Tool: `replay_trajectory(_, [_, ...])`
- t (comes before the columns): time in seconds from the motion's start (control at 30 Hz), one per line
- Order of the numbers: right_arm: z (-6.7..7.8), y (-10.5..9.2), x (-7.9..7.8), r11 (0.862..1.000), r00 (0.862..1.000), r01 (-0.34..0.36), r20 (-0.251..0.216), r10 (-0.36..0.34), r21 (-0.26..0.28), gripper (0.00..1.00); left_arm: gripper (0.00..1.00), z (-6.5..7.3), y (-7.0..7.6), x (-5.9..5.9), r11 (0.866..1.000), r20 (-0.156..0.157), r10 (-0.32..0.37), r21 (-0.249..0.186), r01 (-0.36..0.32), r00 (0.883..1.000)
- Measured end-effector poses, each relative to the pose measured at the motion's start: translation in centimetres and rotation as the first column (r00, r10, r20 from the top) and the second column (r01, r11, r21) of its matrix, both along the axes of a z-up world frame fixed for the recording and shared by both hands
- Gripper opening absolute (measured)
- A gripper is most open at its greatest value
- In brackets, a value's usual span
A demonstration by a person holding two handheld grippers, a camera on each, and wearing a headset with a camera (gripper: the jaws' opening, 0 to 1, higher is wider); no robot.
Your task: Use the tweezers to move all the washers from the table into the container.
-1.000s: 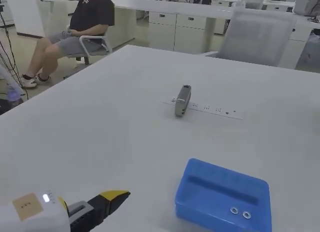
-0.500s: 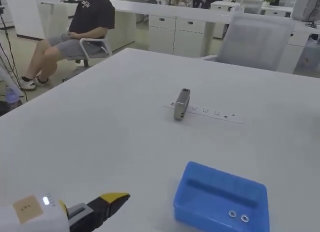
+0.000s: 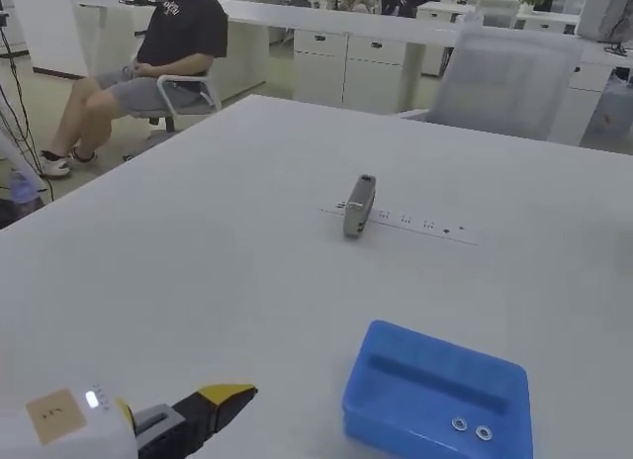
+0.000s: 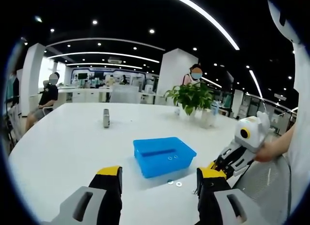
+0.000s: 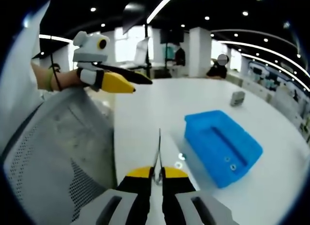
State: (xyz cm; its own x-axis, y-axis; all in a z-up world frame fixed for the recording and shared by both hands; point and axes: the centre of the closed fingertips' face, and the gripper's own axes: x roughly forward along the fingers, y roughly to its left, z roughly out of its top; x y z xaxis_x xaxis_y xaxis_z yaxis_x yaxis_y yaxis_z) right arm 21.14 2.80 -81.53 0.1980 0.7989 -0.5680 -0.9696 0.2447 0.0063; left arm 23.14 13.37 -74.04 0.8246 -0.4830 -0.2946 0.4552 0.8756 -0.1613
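The white desk [image 3: 198, 241] is taking up most of the head view, and its near edge is running out of the bottom of the picture. A grey mesh chair [image 5: 53, 147] is crowding the left of the right tool's view and hiding whatever is behind it. The blue container [image 3: 435, 380] is sitting on the near right of the desk, its nearest corner cut off in the head view.

The left tool [image 4: 160, 172] is standing wide open in its own view, with nothing between its jaws. In the head view it is poking in at the near left, well apart from the container, with one yellow tip showing and the rest of the jaws hard to make out. The right tool [image 5: 157, 172] is pressing its jaws together on the tweezers [image 5: 158, 147], which are pointing forward over the desk. Whether their thin tips are pinching anything is too fine to tell.

Farther along the desk a small grey box [image 3: 358, 205] is resting on a white socket strip [image 3: 425, 223]; what it is cannot be made out.

Two loose washers [image 5: 178, 165] are lying on the desk between the tweezers and the container, near its wall. Two more washers [image 3: 458, 423] are lying side by side inside the container, toward its near right end, showing as tiny rings.
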Motion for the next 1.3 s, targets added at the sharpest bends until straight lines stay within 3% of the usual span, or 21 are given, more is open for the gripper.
replay_trajectory(0.13, [-0.06,0.04,0.11,0.999,0.998,-0.018,0.058,0.02,-0.042,0.04,0.62,0.01,0.01,0.0,1.0,0.001,0.0,0.002,0.0,1.0])
replay_trajectory(0.3, [0.08,0.02,0.33,0.999,0.998,-0.005,0.059,0.007,-0.036,0.04,0.62,0.04,0.0,-0.01,1.0,0.003,0.0,0.002,0.0,1.0])
replay_trajectory(0.73, [-0.07,0.19,0.04,1.0,1.0,-0.001,0.01,0.001,-0.012,0.04,0.62,-0.15,-0.06,-0.09,1.0,-0.006,-0.004,0.007,0.004,1.0])
replay_trajectory(0.93, [-0.03,-0.25,0.32,0.999,0.999,0.006,0.047,-0.004,-0.033,0.04,0.62,-0.16,-0.04,-0.08,1.0,-0.002,0.0,0.019,0.0,1.0])
replay_trajectory(1.0, [-0.08,-0.19,0.28,1.0,1.0,0.006,0.023,-0.006,-0.019,0.04,0.62,-0.19,-0.02,-0.09,1.0,0.0,0.0,0.027,0.0,1.0])
replay_trajectory(1.3, [-0.22,0.25,0.4,1.0,0.999,0.019,0.03,-0.018,-0.012,0.03,0.62,-0.02,0.24,-0.02,0.998,0.018,0.014,0.054,-0.015,1.0])
